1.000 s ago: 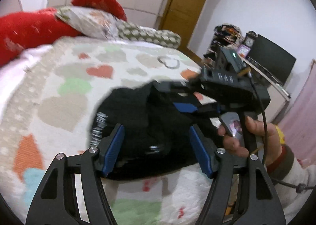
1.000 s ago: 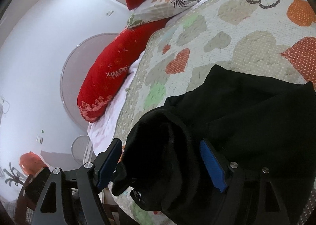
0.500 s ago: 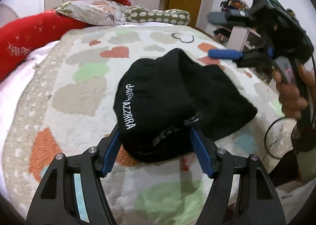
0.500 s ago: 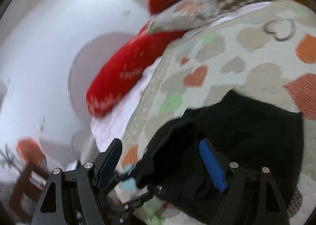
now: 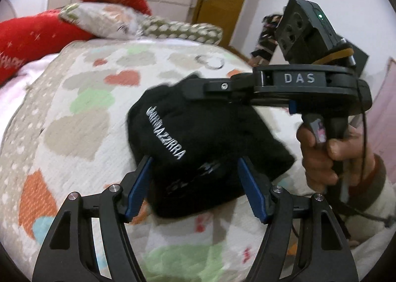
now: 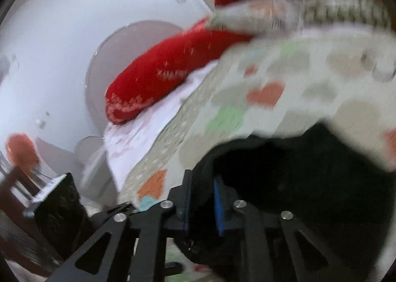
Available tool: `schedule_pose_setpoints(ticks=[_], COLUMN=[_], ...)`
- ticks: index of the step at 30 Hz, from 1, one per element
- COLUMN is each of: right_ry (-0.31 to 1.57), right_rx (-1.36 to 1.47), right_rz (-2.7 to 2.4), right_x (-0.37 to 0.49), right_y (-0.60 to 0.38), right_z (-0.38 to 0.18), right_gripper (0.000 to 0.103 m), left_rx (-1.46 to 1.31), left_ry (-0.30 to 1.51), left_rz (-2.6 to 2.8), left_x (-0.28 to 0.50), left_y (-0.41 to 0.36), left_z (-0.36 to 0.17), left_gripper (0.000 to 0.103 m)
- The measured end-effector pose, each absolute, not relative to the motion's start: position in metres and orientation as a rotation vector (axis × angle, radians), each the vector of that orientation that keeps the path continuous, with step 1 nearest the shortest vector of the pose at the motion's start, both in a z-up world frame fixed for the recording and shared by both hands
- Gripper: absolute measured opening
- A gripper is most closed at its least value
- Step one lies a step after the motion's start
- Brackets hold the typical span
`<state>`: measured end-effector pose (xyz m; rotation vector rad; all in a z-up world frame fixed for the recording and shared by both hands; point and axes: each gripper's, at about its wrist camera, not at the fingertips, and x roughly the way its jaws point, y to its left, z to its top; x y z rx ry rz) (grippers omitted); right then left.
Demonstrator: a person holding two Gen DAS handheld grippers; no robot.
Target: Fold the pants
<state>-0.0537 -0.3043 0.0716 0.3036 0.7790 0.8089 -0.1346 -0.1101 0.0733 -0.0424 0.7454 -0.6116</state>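
The black pants [image 5: 198, 148], with white lettering, lie in a folded bundle on the heart-patterned quilt [image 5: 74, 118]. My left gripper [image 5: 195, 183] is open, its blue pads on either side of the bundle's near edge. My right gripper [image 6: 201, 202] has its blue pads close together with black cloth of the pants [image 6: 297, 183] between them. In the left wrist view the right gripper's body [image 5: 297, 91] reaches over the far side of the bundle, its fingertips hidden against the cloth.
Red bolster pillows [image 5: 29, 34] and patterned pillows [image 5: 173, 29] lie at the head of the bed. A wooden door [image 5: 222, 2] stands behind. The bed edge and a white sheet [image 6: 138, 138] are at the left in the blurred right wrist view.
The right gripper has come down from the air onto the bundle and shut its pads on the cloth. The left gripper has stayed open around the near edge.
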Motion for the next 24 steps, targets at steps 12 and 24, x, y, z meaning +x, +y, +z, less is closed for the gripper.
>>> schedule_pose_setpoints(ticks=[12,24], right_ry=[0.863,0.896], right_rx=[0.543,0.369], right_rz=[0.669,0.620], right_x=[-0.038,-0.019], right_y=[-0.378,-0.327], right_z=[0.032,0.015], right_gripper=[0.081,0.068], left_rx=[-0.044,-0.070], left_ry=[0.816,0.819], left_rz=[-0.646,-0.657], left_x=[-0.121,-0.122], left_y=[-0.145,-0.137], left_z=[0.048,0.042], left_gripper=[0.078,0.078])
